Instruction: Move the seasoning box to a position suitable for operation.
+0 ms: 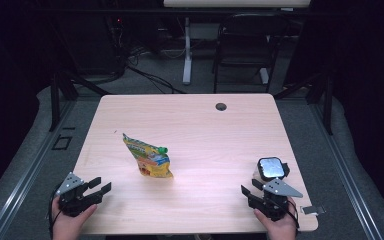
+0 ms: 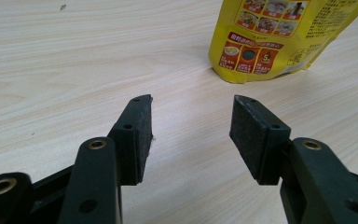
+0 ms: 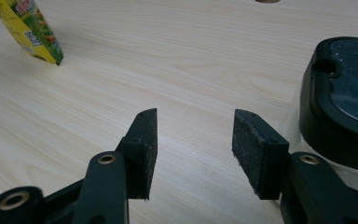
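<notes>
A yellow printed pouch [image 1: 149,157] with a green cap lies flat near the middle of the light wooden table [image 1: 195,125]. In the left gripper view its lower end [image 2: 279,37] is ahead and to the right. My left gripper [image 1: 100,186] rests at the table's front left corner, open and holding nothing [image 2: 191,130]. A black device with a shiny square top [image 1: 272,169] sits near the front right. My right gripper [image 1: 247,191] is just in front of it, open and holding nothing [image 3: 193,144]; the device [image 3: 342,102] is to its right.
A round cable hole [image 1: 221,106] is in the table's far edge area. A small grey tag [image 1: 312,210] lies at the front right corner. Beyond the table stand a dark chair [image 1: 247,45] and a white desk leg [image 1: 187,50].
</notes>
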`<state>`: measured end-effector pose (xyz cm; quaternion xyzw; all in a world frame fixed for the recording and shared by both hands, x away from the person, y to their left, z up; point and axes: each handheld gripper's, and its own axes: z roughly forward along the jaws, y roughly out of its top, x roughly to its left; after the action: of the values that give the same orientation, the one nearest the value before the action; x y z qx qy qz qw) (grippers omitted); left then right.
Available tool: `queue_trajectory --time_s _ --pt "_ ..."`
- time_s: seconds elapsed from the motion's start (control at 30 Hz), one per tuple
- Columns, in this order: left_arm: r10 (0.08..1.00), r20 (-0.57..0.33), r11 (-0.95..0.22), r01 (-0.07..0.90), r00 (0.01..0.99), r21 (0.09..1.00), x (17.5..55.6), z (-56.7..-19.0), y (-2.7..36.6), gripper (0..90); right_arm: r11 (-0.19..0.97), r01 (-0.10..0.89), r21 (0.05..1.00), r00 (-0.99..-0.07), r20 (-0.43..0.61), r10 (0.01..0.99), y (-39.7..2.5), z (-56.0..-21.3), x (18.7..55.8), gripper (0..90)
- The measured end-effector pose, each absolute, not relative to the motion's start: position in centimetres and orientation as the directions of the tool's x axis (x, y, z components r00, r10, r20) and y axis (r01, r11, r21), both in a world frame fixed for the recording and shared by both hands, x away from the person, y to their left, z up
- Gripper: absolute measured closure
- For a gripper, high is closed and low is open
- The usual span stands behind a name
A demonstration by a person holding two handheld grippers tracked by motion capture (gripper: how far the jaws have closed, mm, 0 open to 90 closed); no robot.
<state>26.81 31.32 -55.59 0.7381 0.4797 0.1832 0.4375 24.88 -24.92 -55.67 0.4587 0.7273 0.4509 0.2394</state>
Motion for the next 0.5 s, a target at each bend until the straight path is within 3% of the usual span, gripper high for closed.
queue_trajectory --time_s 0.4,0.5 --pt "0.868 -0.149 -0.149 0.534 0.473 0.832 26.6 -55.4 31.4 49.0 0.15 0.413 0.898 -0.448 0.057 0.892 -25.9 -54.2 24.0 49.5" --pt "0.868 -0.149 -0.149 0.534 0.474 0.832 26.5 -55.4 31.5 49.3 0.147 0.417 0.897 -0.431 0.053 0.901 -26.4 -53.7 23.7 53.1"
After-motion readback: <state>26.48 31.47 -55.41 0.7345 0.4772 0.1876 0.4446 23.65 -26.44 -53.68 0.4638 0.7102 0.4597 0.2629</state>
